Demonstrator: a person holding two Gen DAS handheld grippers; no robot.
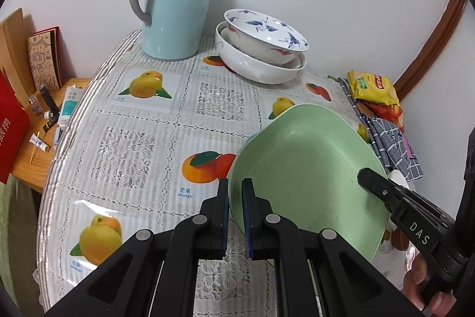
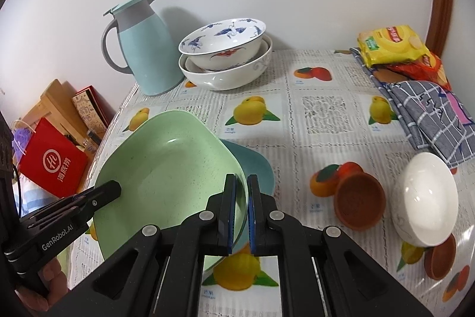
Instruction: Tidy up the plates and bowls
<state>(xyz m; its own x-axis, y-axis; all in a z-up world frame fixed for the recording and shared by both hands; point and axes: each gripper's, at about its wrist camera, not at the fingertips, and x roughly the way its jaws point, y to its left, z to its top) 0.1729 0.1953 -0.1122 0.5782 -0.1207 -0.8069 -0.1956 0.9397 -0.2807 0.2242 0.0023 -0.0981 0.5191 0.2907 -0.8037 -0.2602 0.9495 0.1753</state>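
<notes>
Both pairs of jaws are clamped on the rim of the green plate (image 2: 166, 168): the left gripper (image 1: 236, 216) pinches one edge between its blue pads, and the right gripper (image 2: 241, 213) pinches the opposite edge. The plate hangs tilted between them above the table (image 1: 142, 121), which is covered with a fruit-print cloth. Under its far edge in the right wrist view lies a blue plate (image 2: 255, 165), flat on the cloth. To the right of the grippers, a brown bowl (image 2: 359, 201) lies tipped on its side, and just beside it a white bowl (image 2: 424, 198) leans over another brown dish (image 2: 439, 257). Farther back on the right sit a checked cloth (image 2: 427, 118) and yellow snack packets (image 2: 392, 42). At the far edge, against the wall, a crane-patterned bowl (image 1: 264, 33) nests in a larger white bowl (image 1: 258, 64), with a pale blue jug (image 1: 175, 2) just beside them. Left of the table, a red bag (image 2: 53, 165) leans by a wooden stand.
</notes>
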